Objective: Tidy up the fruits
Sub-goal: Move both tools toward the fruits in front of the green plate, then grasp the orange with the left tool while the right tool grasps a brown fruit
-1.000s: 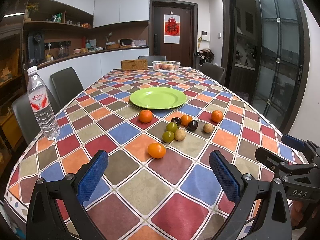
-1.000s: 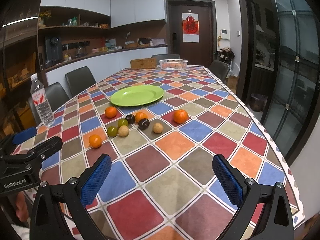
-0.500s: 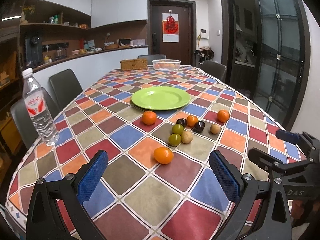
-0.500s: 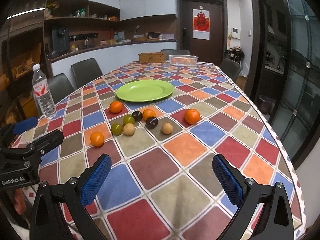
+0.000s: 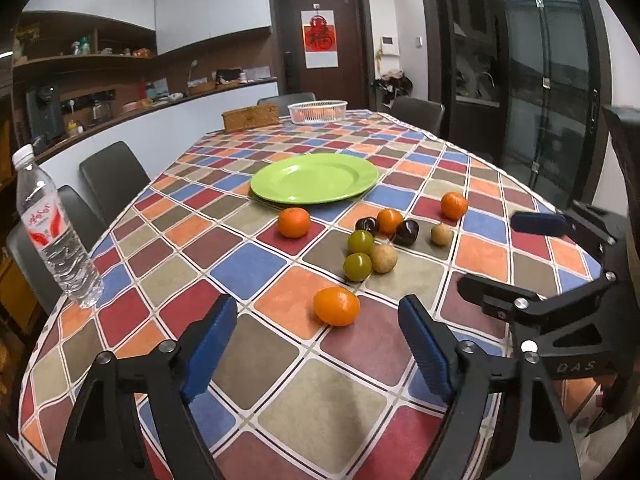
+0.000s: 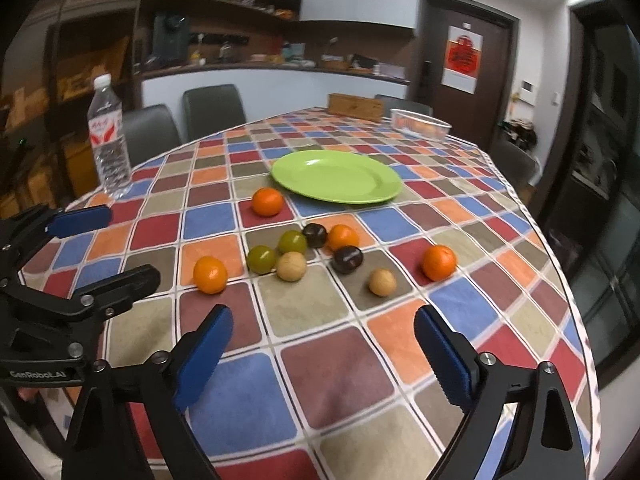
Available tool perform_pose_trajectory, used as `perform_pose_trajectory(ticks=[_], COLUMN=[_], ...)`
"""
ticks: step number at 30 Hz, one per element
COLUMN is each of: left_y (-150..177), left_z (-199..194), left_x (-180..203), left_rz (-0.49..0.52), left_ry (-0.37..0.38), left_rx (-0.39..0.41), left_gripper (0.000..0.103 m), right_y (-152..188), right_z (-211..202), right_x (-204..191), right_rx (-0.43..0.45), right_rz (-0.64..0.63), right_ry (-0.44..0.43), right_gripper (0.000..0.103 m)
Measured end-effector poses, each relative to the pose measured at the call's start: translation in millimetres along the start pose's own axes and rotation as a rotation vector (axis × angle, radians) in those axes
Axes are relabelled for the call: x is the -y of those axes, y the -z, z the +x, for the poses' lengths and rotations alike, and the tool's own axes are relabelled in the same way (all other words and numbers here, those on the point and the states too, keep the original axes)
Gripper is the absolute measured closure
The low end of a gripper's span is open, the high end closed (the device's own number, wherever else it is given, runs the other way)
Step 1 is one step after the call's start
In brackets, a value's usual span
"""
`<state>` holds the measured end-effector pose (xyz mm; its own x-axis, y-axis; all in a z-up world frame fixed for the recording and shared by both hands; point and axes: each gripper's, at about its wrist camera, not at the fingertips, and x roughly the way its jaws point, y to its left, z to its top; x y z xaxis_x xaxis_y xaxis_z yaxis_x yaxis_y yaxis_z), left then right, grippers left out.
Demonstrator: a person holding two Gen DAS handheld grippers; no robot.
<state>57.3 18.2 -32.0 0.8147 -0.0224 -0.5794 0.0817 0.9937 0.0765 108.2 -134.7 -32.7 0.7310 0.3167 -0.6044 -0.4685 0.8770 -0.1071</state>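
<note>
Here my left gripper (image 5: 316, 344) and right gripper (image 6: 324, 352), both narrowing yet empty, each show the other's side; the nearest tangerine (image 5: 336, 306) lies ahead.

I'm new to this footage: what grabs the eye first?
A bright green plate sits empty mid-table on a multicoloured checked tablecloth. Just in front of it lies a loose cluster of small fruits: orange, green, dark and tan. A water bottle stands at the table's left edge.
</note>
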Motion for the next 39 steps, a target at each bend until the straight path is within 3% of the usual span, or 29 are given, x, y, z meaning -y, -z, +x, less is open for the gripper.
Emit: perform_pose_trajectory(ticks=[9,21,39], left_y=[-3,-5,-9], left_z=[29,68,95], left_x=[-2,-6,-11], left_rz=[0.056,0.053,-0.015], left_ry=[0.063,0.145,0.199], left_rx=[-0.091,-0.216,-0.303], left_gripper=[0.038,0.048,0.064], right_y=[-15,-19,-29], right_z=[32,75,110], right_x=[-9,-7,-9], right_rx=[-0.044,-0.145,-0.186], right_rz=[-0.119,-0.151,-0.177], right_ry=[-0.06,-0.149,-0.228], right_gripper=[0.032,0.052,0.062])
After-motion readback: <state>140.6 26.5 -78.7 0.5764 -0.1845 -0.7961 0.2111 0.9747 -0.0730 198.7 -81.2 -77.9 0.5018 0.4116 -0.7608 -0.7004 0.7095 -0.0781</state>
